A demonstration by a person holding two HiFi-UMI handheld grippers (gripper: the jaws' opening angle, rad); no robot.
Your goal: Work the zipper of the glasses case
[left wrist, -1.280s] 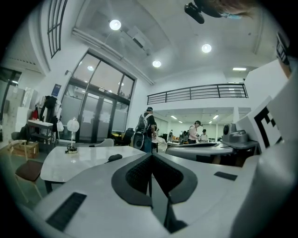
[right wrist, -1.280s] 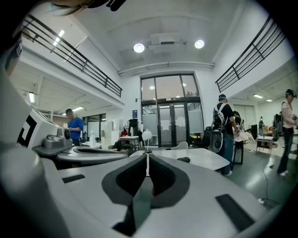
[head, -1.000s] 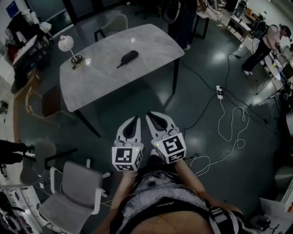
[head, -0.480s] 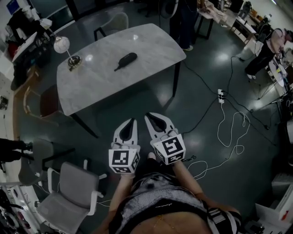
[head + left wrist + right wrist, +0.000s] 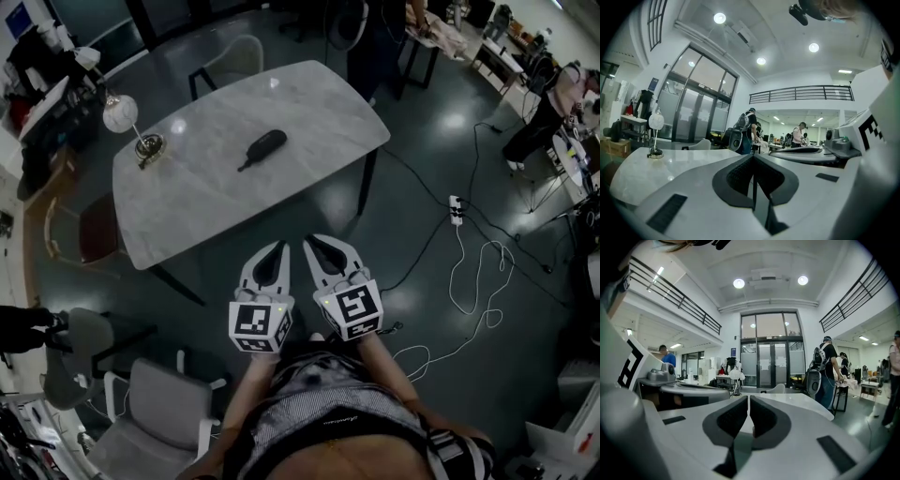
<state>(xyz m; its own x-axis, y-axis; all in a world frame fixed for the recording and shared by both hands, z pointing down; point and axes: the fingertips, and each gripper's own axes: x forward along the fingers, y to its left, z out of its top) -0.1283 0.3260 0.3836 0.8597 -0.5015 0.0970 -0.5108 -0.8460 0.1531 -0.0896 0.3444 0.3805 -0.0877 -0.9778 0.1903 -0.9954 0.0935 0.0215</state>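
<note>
My head camera looked steeply down from above the person, well back from the table [image 5: 234,178], which lay in the upper frame, with the left gripper [image 5: 279,246] and right gripper [image 5: 310,241] low at centre. Each gripper camera sat just behind its own jaws and faced nearly level across the tabletop toward the glass doors [image 5: 766,364]. All three views shared the table and the lamp [image 5: 121,113]; each gripper view caught the other gripper at its edge

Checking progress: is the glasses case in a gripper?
No, the glasses case lies on the table, apart from the left gripper and right gripper.
</note>
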